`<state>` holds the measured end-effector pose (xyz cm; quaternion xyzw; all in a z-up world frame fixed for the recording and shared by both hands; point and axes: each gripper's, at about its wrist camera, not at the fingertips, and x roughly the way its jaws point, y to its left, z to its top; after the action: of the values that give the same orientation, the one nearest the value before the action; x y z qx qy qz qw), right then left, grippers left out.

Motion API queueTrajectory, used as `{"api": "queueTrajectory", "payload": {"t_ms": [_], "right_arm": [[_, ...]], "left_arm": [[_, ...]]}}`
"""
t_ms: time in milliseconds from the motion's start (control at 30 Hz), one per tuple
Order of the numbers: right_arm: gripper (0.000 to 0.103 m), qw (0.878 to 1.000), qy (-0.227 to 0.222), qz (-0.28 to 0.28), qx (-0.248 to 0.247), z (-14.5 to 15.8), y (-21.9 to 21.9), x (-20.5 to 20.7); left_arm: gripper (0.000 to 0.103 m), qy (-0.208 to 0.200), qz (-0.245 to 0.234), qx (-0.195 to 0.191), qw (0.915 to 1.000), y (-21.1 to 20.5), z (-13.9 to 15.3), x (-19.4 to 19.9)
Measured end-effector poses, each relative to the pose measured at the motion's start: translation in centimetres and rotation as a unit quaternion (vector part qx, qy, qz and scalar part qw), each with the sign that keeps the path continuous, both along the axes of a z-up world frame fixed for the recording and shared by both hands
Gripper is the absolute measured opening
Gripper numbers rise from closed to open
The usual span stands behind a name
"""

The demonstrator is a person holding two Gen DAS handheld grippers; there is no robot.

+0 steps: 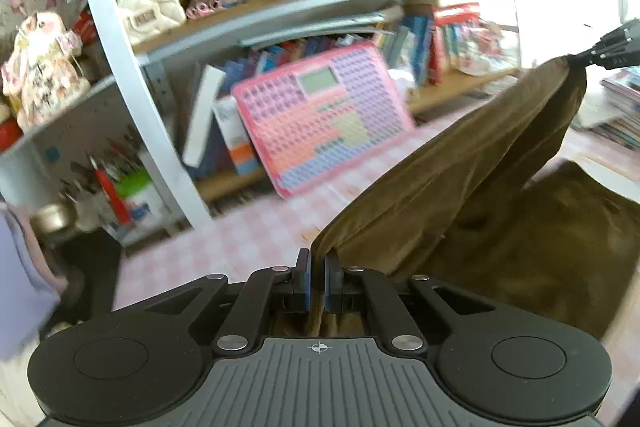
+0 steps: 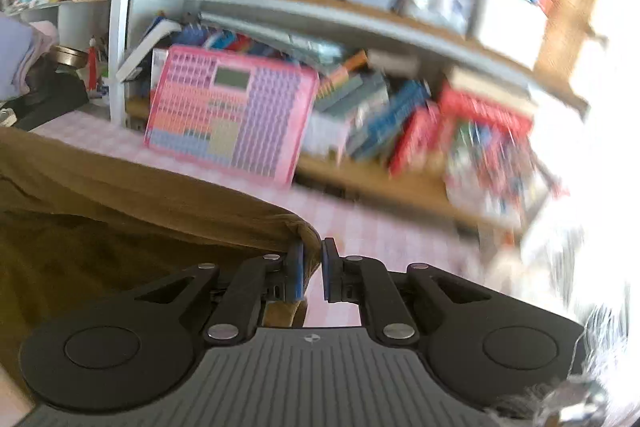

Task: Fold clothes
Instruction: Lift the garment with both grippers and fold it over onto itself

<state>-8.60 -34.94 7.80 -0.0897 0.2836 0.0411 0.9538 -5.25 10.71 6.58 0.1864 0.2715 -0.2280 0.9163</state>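
Garment: an olive-brown cloth (image 1: 460,179), stretched in the air between both grippers, its lower part lying on the pink checked tablecloth (image 1: 240,243).
Left gripper (image 1: 318,259): clamped on one corner of the cloth.
Right gripper (image 2: 312,251): pinching the other corner; seen also far right in the left view.
Hard to see: bookshelf (image 2: 360,23) blurred; what kind of garment, I cannot tell.
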Motion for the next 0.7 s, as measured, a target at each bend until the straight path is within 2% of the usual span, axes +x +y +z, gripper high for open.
{"api": "queueTrajectory", "payload": {"t_ms": [67, 167, 267, 300, 333, 367, 400, 433, 467, 533, 567, 633, 667, 700], "right_arm": [[0.008, 0.999, 0.023, -0.023, 0.019, -1.5, 0.1, -3.3], [0.011, 0.993, 0.076, -0.075, 0.039, -5.1, 0.7, -6.5], [0.013, 0.983, 0.117, -0.128, 0.06, -7.9, 1.5, -8.7], [0.015, 0.98, 0.125, -0.142, 0.065, -8.5, 1.8, -9.4], [0.02, 0.977, 0.13, -0.151, 0.069, -8.7, 2.2, -10.1], [0.03, 0.976, 0.134, -0.158, 0.073, -8.7, 2.5, -10.7], [0.034, 0.974, 0.135, -0.164, 0.077, -8.7, 2.7, -11.2], [0.038, 0.972, 0.137, -0.172, 0.083, -8.5, 2.8, -11.7], [0.04, 0.969, 0.141, -0.181, 0.095, -8.3, 2.8, -12.2], [0.044, 0.961, 0.149, -0.198, 0.12, -7.9, 2.9, -12.9], [0.047, 0.955, 0.156, -0.205, 0.146, -7.8, 2.8, -13.2], [0.052, 0.94, 0.165, -0.209, 0.214, -7.8, 2.3, -13.3], [0.057, 0.925, 0.166, -0.212, 0.266, -7.9, 2.0, -13.4], [0.059, 0.909, 0.166, -0.216, 0.315, -8.1, 1.6, -13.3]], "left_arm": [[0.006, 0.025, 0.004, -0.013, 0.9996, 0.6, -1.3, -1.4], [0.015, 0.063, 0.024, -0.041, 0.9968, 1.8, -3.4, -2.8], [0.018, 0.109, 0.059, -0.083, 0.9889, 2.9, -4.9, -3.6], [0.023, 0.118, 0.072, -0.099, 0.9854, 3.3, -5.2, -4.0], [0.026, 0.122, 0.084, -0.111, 0.9827, 3.7, -5.3, -4.6], [0.034, 0.124, 0.096, -0.123, 0.9799, 4.1, -5.4, -5.2], [0.044, 0.126, 0.107, -0.135, 0.977, 4.4, -5.5, -5.9], [0.049, 0.131, 0.118, -0.144, 0.9738, 4.8, -5.6, -6.3], [0.052, 0.136, 0.128, -0.152, 0.9706, 5.1, -5.8, -6.7], [0.052, 0.148, 0.144, -0.172, 0.9633, 5.6, -6.1, -7.6], [0.052, 0.158, 0.156, -0.193, 0.9558, 6.0, -6.3, -7.9], [0.052, 0.191, 0.189, -0.265, 0.9259, 7.2, -6.6, -8.1], [0.052, 0.21, 0.208, -0.319, 0.9006, 7.9, -7.0, -8.1], [0.052, 0.23, 0.226, -0.375, 0.8691, 8.6, -7.5, -8.0]]}}
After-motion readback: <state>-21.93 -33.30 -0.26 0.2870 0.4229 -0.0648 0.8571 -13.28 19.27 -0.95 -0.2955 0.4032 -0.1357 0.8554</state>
